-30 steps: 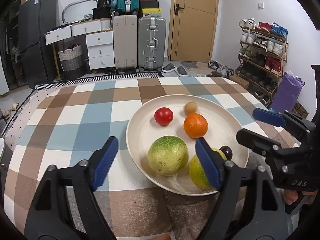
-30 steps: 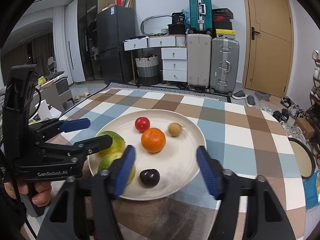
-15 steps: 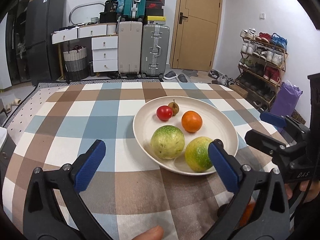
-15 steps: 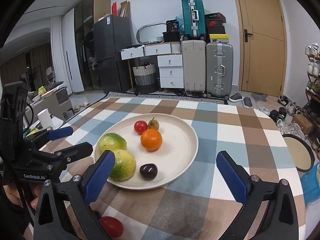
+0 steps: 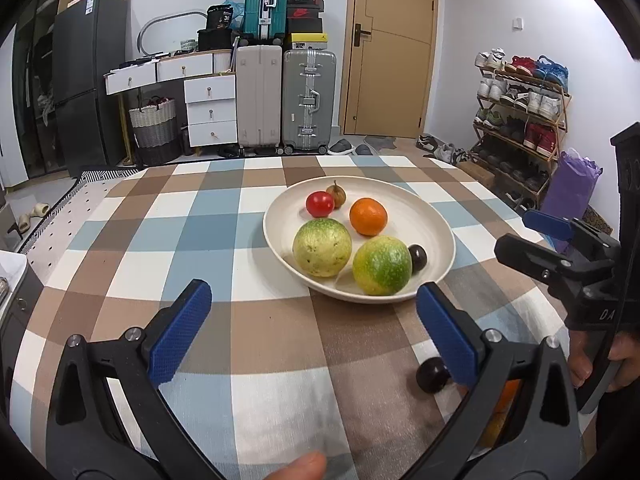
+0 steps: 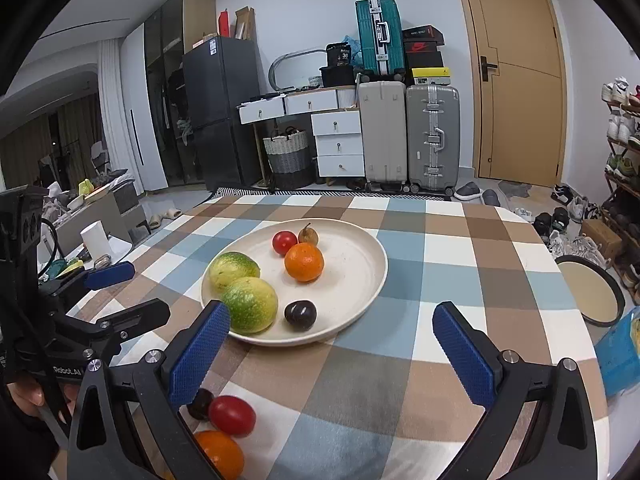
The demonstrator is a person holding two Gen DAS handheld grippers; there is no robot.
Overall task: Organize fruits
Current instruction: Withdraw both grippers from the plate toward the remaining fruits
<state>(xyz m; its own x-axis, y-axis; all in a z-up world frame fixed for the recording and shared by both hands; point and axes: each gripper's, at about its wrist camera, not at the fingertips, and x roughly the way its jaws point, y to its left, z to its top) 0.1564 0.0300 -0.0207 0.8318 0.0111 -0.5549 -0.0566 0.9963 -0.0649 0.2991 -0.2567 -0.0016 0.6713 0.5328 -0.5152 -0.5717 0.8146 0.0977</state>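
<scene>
Left wrist view: low over the bench's near edge, angled down, facing the door; plate near, right of centre. Right wrist view: same heading, plate left of centre. Shared: plate, bench, suitcases, door.

A checked cloth covered the table, bearing a cream plate of fruit; a dark plum, red tomato and orange lay loose at its near edge.
</scene>
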